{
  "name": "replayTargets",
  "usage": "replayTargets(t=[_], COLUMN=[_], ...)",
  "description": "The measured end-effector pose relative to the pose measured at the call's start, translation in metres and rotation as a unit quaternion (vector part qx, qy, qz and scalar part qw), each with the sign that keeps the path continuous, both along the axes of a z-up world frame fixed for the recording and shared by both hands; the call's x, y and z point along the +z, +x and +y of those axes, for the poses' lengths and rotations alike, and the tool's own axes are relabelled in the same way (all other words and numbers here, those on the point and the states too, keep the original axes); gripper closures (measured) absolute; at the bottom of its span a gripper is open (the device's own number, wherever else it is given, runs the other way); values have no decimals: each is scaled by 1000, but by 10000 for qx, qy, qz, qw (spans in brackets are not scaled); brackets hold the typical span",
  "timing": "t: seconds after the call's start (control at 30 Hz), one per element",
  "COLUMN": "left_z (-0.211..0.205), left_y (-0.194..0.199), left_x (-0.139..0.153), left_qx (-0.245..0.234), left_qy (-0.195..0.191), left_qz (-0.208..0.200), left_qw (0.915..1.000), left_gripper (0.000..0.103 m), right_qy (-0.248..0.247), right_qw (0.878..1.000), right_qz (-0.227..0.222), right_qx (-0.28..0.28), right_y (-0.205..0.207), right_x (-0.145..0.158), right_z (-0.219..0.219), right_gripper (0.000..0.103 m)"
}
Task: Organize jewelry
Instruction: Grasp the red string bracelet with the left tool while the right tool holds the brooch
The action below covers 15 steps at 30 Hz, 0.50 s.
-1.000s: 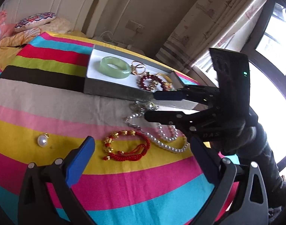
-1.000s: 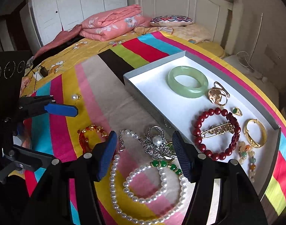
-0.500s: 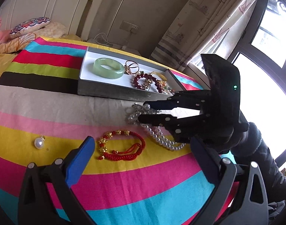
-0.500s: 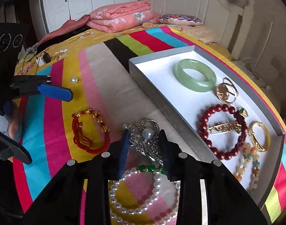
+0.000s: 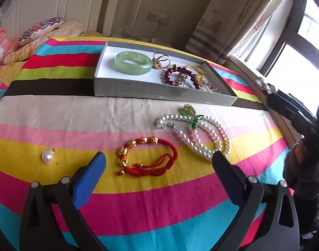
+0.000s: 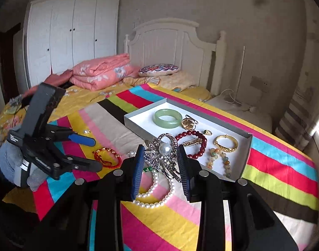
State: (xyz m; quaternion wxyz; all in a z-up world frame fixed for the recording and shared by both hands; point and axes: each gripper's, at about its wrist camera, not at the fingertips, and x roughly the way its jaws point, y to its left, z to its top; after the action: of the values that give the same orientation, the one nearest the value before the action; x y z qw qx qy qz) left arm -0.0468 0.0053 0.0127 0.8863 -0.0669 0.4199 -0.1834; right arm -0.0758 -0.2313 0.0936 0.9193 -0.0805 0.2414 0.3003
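My right gripper (image 6: pixel 160 156) is shut on a silver brooch (image 6: pixel 162 151) with a pearl centre, held up above the bed, near the grey box (image 6: pixel 246 146). In the box lie a green jade bangle (image 6: pixel 167 118), a dark red bead bracelet (image 6: pixel 192 144), gold rings and a gold bangle (image 6: pixel 225 143). The same box (image 5: pixel 159 93) shows in the left wrist view. My left gripper (image 5: pixel 158 163) is open just above the red cord bracelet (image 5: pixel 148 156). A pearl necklace (image 5: pixel 201 133) with green beads lies to its right, a loose pearl pendant (image 5: pixel 47 156) to its left.
Everything rests on a striped bedspread (image 5: pixel 138 205). Folded pink bedding (image 6: pixel 101 71) and a round cushion (image 6: pixel 158 70) lie by the white headboard (image 6: pixel 170 39). A wardrobe (image 6: pixel 71 33) stands at the left, curtains (image 5: pixel 239 16) and a window at the right.
My right gripper shut on the silver brooch and lifted it off the bedspread, away from the pearl necklace. My left gripper stayed open over the red cord bracelet.
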Motion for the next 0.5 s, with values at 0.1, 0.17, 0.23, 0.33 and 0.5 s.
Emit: replayTargets(t=[0.1, 0.17, 0.23, 0.33, 0.5], left_z=[-4, -12, -23, -34, -27], left_y=[6, 5, 3, -3, -8], left_x=[-4, -5, -6, -7, -4], left_qx=[231, 227, 126, -25, -134], left_qy=[350, 674, 1019, 1417, 1066], left_qz=[131, 104, -3, -209, -363], left_qw=[9990, 9974, 9947, 9897, 9935], left_gripper=[5, 13, 34, 70, 95], right_qy=[51, 117, 211, 354, 494], right_qw=[9999, 9997, 9993, 9976, 9969], right_qz=[64, 159, 273, 565, 568], right_qx=[-92, -109, -155, -195, -238], right_y=[-9, -13, -14, -10, -12], right_x=[-4, -9, -16, -32, -33], right_z=[-9, -14, -18, -19, -20], right_gripper=[71, 71, 71, 71, 71])
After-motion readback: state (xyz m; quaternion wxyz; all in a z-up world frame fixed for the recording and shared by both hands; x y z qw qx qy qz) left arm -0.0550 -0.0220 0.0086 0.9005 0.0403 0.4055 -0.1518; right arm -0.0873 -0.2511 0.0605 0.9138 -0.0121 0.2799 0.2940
